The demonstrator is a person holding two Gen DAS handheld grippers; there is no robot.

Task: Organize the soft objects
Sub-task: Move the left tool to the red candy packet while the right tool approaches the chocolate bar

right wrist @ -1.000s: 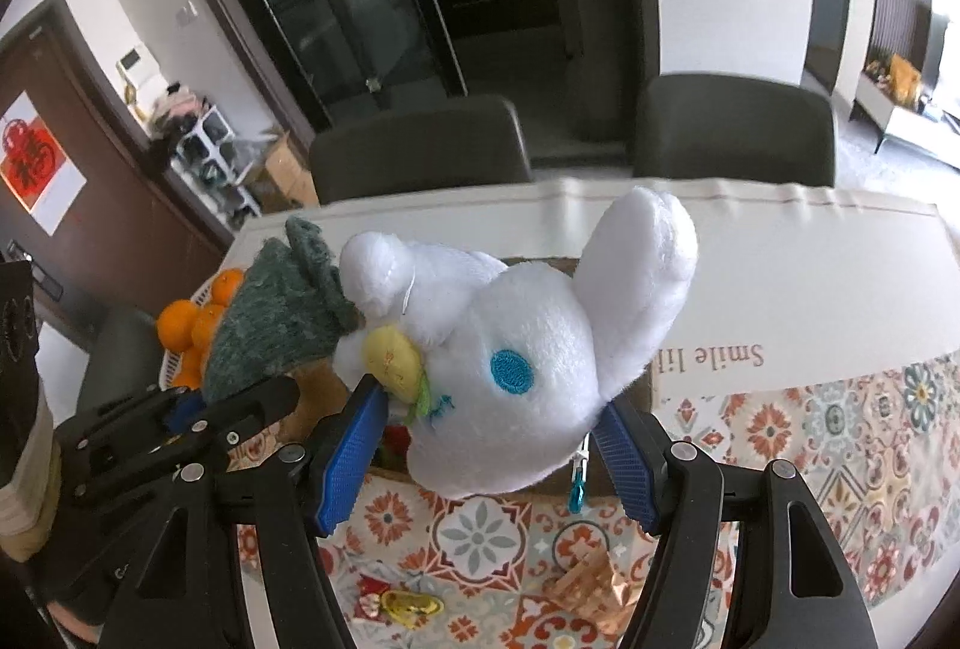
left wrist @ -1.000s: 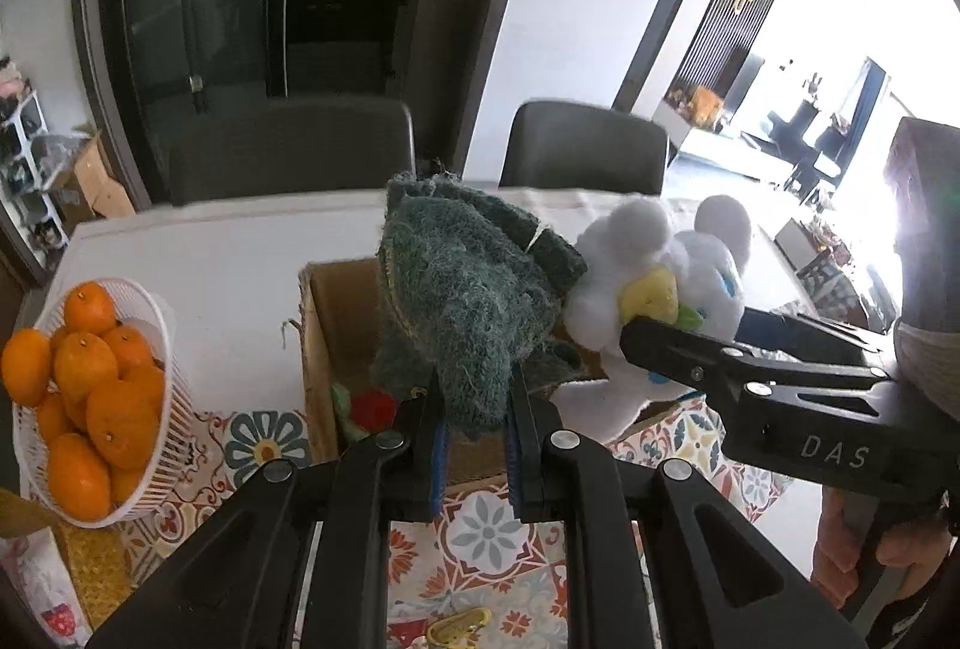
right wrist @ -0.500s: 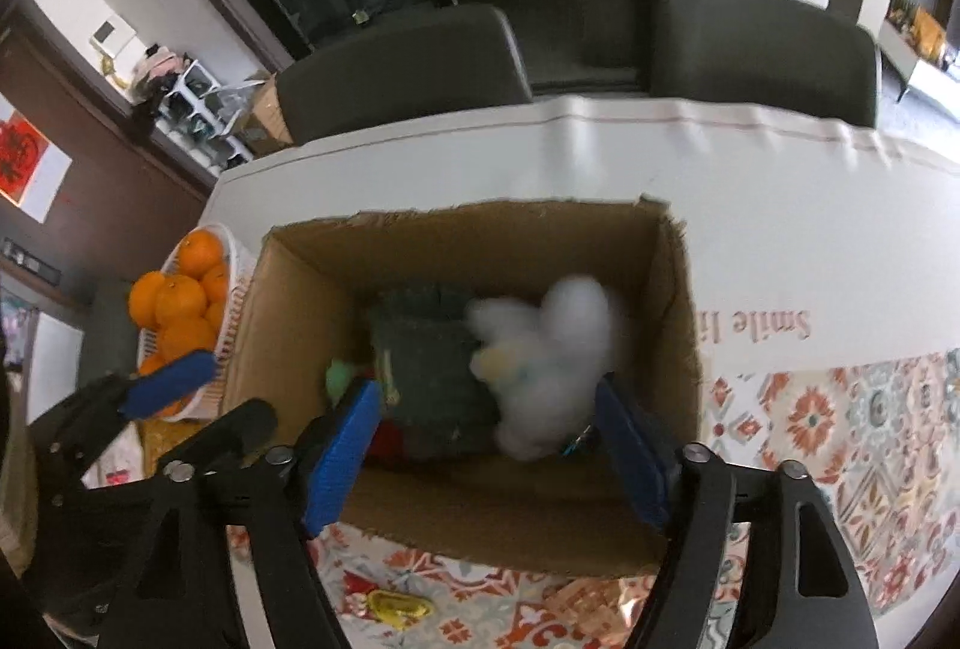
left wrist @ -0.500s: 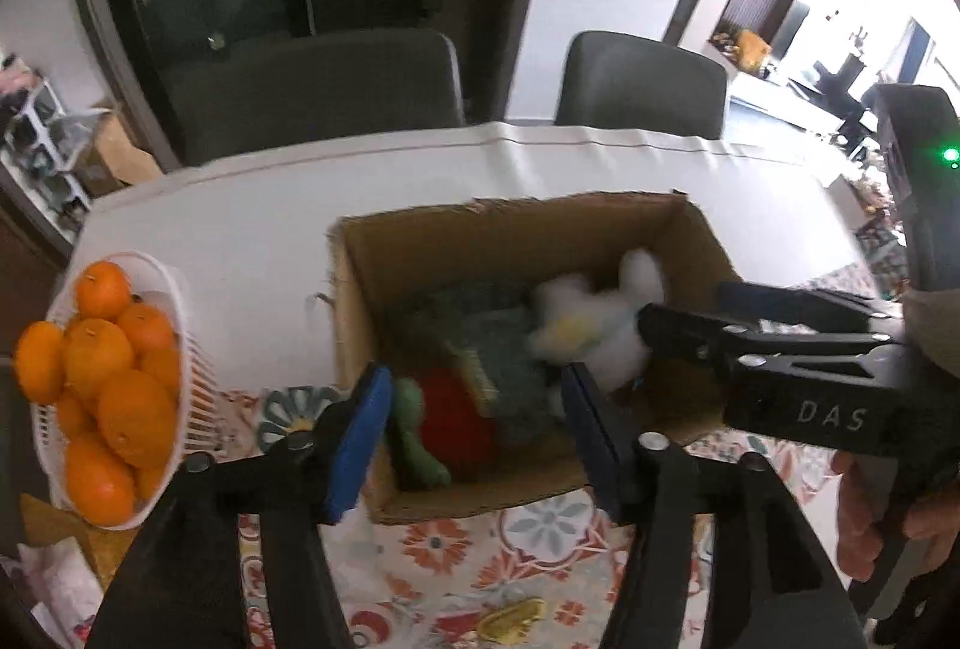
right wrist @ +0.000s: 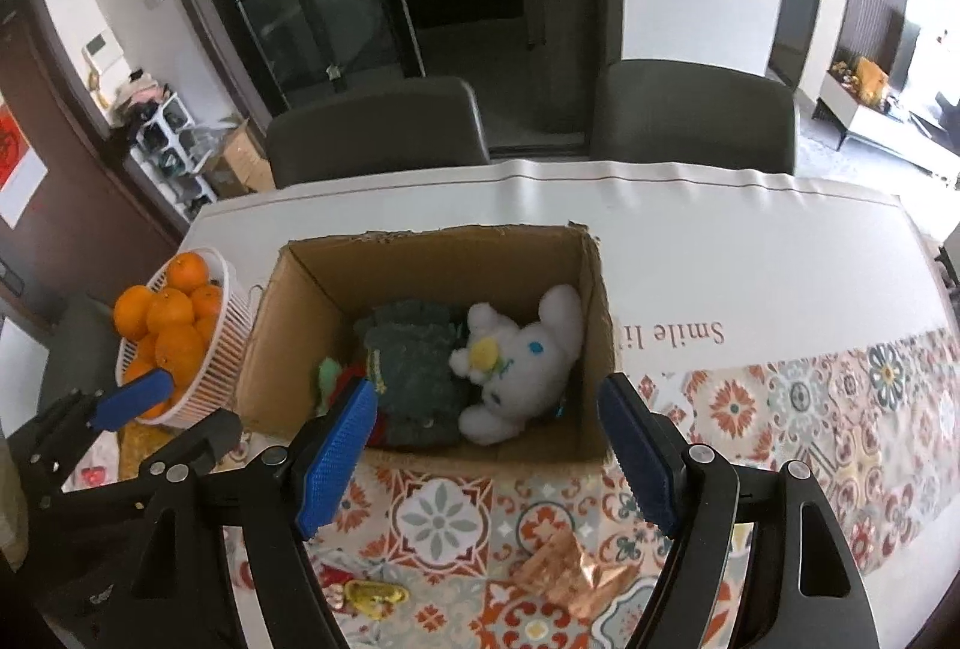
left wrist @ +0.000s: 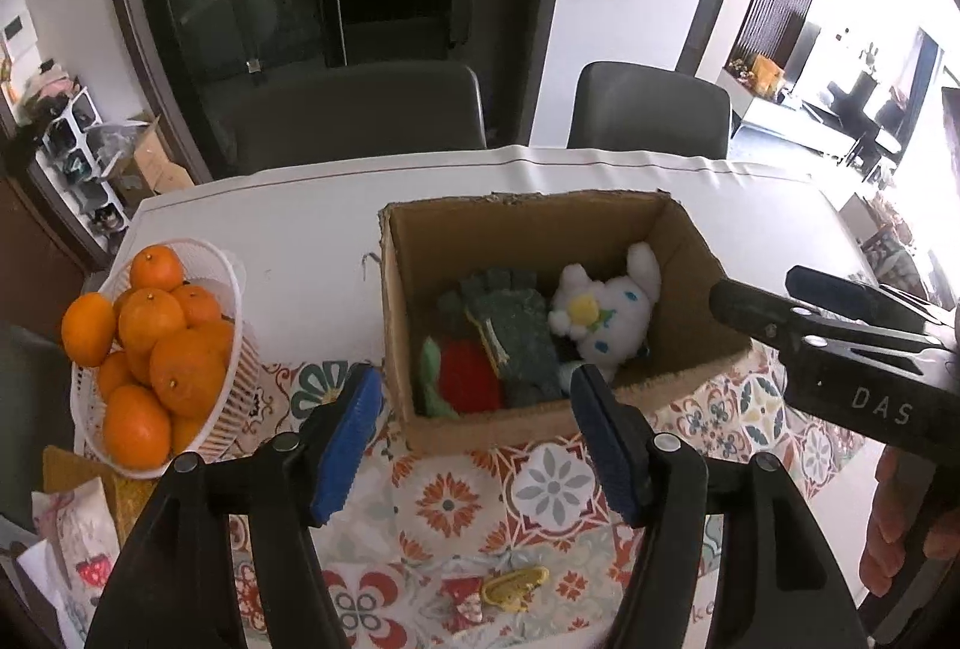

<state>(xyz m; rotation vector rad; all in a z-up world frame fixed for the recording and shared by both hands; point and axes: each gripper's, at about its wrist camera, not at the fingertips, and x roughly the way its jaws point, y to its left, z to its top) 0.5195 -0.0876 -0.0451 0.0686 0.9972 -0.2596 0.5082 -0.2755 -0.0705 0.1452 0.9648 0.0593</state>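
Hovering over a patterned tablecloth [left wrist: 552, 487], two hand-held grippers stood apart and empty at the near side of a cardboard box [left wrist: 420, 241]. The left gripper [left wrist: 480, 445] had just been opening, with nothing between its blue pads; the right gripper [right wrist: 486, 451] had just opened wider and was likewise bare. Both toys lay inside the box, beyond the fingertips and touching neither tool: a white plush [right wrist: 522, 361] rested against the right wall, and a dark green plush [right wrist: 408, 367] lay beside it, touching it. A red and light-green toy [left wrist: 468, 373] sat at the box's near left corner. A white basket [left wrist: 234, 289] of oranges [left wrist: 174, 349] stood left of the box, and two grey chairs [right wrist: 372, 132] faced the table's far edge.
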